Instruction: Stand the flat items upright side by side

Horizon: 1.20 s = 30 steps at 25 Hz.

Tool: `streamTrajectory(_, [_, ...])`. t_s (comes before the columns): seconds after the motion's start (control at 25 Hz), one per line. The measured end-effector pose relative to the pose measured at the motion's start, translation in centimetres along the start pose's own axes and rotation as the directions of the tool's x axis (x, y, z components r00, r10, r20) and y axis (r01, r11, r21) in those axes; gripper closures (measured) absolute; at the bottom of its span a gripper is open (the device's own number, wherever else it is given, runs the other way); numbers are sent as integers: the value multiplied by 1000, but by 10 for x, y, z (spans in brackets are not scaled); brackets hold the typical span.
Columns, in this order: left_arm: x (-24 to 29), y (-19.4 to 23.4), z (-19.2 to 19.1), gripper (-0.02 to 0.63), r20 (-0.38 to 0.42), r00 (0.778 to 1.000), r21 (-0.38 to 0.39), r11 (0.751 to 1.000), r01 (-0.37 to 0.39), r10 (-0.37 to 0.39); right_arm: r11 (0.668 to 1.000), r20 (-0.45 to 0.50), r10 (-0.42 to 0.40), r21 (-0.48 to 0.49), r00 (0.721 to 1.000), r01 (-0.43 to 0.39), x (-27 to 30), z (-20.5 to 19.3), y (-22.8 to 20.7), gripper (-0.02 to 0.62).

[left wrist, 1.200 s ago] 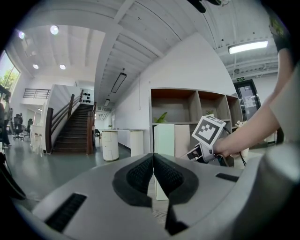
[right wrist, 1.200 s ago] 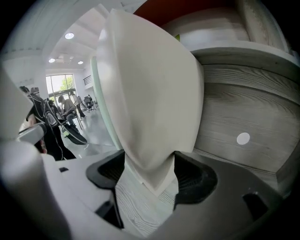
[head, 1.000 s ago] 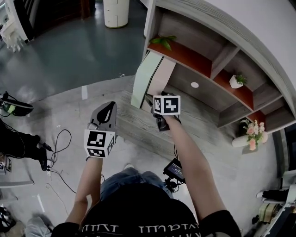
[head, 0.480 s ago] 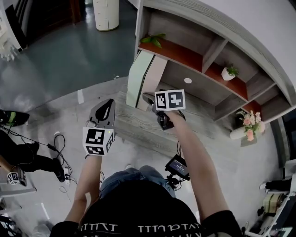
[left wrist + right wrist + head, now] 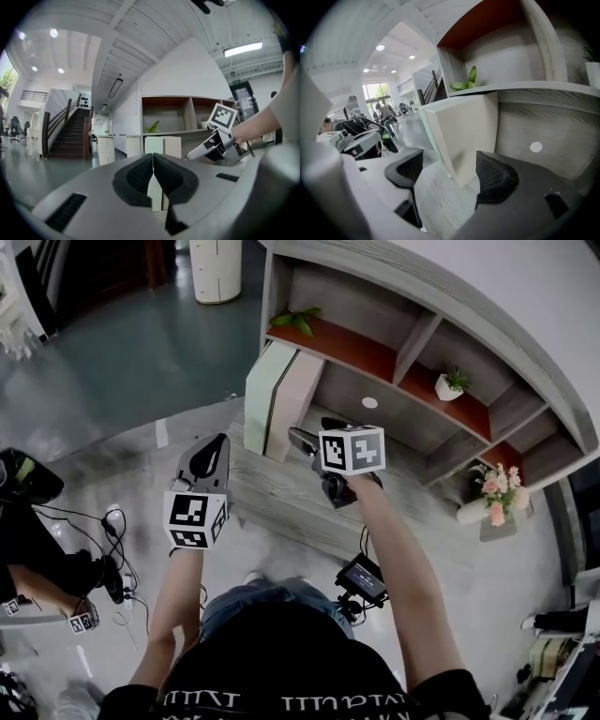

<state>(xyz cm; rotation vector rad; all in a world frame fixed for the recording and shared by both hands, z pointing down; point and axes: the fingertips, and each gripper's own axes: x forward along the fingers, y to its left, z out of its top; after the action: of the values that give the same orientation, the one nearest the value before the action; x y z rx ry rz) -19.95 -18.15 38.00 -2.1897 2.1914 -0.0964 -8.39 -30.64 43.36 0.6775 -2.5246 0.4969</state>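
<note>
Flat items: a pale green flat item [image 5: 262, 395] and a beige flat item [image 5: 294, 404] stood upright, face to face and touching, with the green one on the outer side.
Their place: they stood at the left end of the shelf unit [image 5: 419, 334], on its grey wooden base ledge [image 5: 272, 495]. In the head view that was about 11 o'clock from the middle of the frame.
Right gripper: the right gripper [image 5: 298, 439] sat at roughly 5 o'clock of the beige flat item, just beside its lower edge and tipped downward. Its jaws had just been opening and stood wide. The beige item's lower corner showed through the gap, and neither pad pressed on it.
Left gripper: the left gripper [image 5: 218, 441] hung at about 8 o'clock of the flat items, apart from them, by the ledge's left edge. Its pads met along their whole length with nothing between them.
Shelf contents: a leafy plant [image 5: 294, 320] lay on the red shelf at 12 o'clock of the flat items. A small potted plant [image 5: 452, 383] stood at 2 o'clock of the right gripper, and a flower vase [image 5: 491, 501] at 3 o'clock, far along the ledge.
Back panel: a white disc [image 5: 369, 402] sat at 1 o'clock of the right gripper.
Person: a small monitor [image 5: 360, 579] hung at the person's waist, at 6 o'clock of the right gripper.
</note>
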Motion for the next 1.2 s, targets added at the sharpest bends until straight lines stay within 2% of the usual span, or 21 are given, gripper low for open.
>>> streamTrajectory(0.08, [2, -8, 5, 592, 5, 1000, -2, 1000, -8, 8, 999, 16, 41, -13, 999, -41, -11, 1, 2, 233])
streamTrajectory(0.2, [5, -20, 11, 592, 10, 1000, -3, 1000, -16, 16, 997, 47, 45, -66, 998, -42, -34, 4, -5, 258])
streamTrajectory(0.28, [7, -27, 16, 592, 15, 1000, 0, 1000, -22, 22, 996, 83, 31, -92, 996, -23, -50, 9, -13, 346])
streamTrajectory(0.68, [12, -46, 40, 592, 44, 997, 28, 998, -60, 59, 989, 232, 22, -145, 973, 12, -125, 32, -40, 552])
streamTrajectory(0.8, [15, -50, 46, 592, 49, 997, 44, 997, -63, 61, 988, 266, 56, -153, 962, -15, -142, 37, -40, 578])
streamTrajectory(0.96, [20, -53, 57, 592, 67, 995, 51, 996, -73, 70, 986, 306, 88, -159, 948, -40, -160, 41, -39, 580])
streamTrajectory(1.08, [18, -56, 69, 592, 89, 994, 57, 995, -76, 71, 981, 339, 80, -192, 938, -14, -177, 42, -35, 580])
streamTrajectory(1.2, [18, -56, 82, 592, 127, 989, 68, 994, -81, 72, 985, 423, 51, -172, 905, 25, -195, 47, -36, 580])
